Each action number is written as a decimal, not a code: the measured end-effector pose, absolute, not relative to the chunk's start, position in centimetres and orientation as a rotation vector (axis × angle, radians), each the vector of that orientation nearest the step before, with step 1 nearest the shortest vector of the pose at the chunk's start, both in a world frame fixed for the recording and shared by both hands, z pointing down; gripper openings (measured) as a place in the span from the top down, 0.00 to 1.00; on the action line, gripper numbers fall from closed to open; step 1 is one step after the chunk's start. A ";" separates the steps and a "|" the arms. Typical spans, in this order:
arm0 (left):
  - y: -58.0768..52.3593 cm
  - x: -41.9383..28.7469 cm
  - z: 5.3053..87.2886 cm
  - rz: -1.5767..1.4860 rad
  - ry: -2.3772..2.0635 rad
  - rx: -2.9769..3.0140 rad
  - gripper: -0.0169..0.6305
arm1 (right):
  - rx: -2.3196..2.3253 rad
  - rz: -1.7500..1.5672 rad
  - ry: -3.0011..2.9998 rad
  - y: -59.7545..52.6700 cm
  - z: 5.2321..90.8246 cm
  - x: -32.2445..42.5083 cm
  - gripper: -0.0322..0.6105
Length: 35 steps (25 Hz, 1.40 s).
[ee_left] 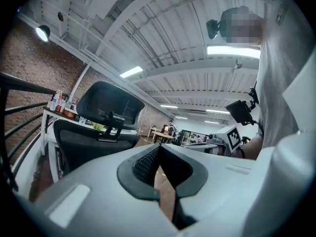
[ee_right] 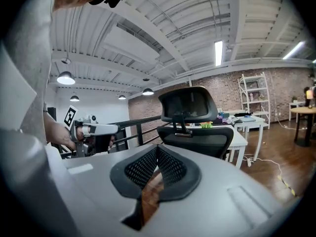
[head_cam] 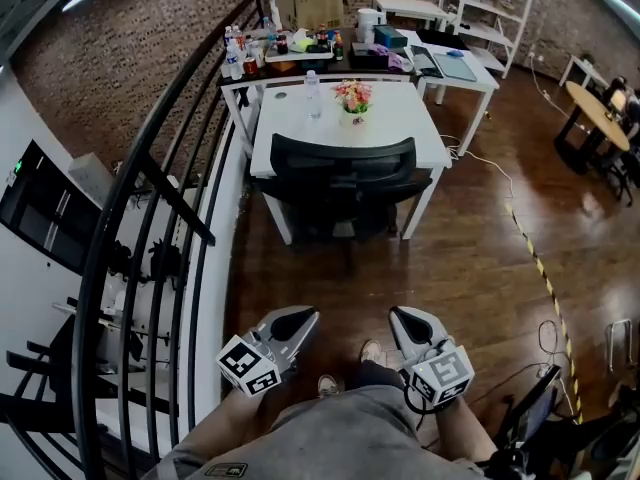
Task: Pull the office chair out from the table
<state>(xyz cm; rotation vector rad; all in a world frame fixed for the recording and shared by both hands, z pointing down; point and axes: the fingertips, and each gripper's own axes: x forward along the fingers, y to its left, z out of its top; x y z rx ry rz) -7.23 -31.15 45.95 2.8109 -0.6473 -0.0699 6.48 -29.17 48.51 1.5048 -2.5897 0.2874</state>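
Standing tucked under the near edge of the white tabletop [head_cam: 400,118], the office chair [head_cam: 345,168] faces away, its width running left to right. It lies straight ahead, well apart from both claws, equally near to each. The left claw [head_cam: 300,318] and right claw [head_cam: 404,316] are pressed together, holding nothing.

The office chair [head_cam: 343,173] is black, its back a fine mesh. The desk [head_cam: 400,118] behind it is white. The floor [head_cam: 470,268] is glossy red-brown wood, crossed by yellow-and-black striped tape [head_cam: 537,260]. The wall [head_cam: 120,38] is mottled brown brick, and the railing [head_cam: 150,168] is black. The left tool [head_cam: 303,316] and right tool [head_cam: 398,315] are pale grey with black mesh-patterned pads [ee_right: 170,166] and black-and-white square markers [head_cam: 248,364]. The flowers [head_cam: 353,94] are pink and orange.
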 end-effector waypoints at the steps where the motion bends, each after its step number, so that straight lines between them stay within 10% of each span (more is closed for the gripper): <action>1: -32.1 -7.2 46.0 -0.069 -0.652 2.809 0.97 | 1.507 0.280 -2.589 -30.3 48.4 6.7 0.94; 35: -59.4 -9.6 44.6 -0.034 -1.160 2.772 0.97 | 1.522 0.153 -2.621 -56.6 45.3 18.5 0.94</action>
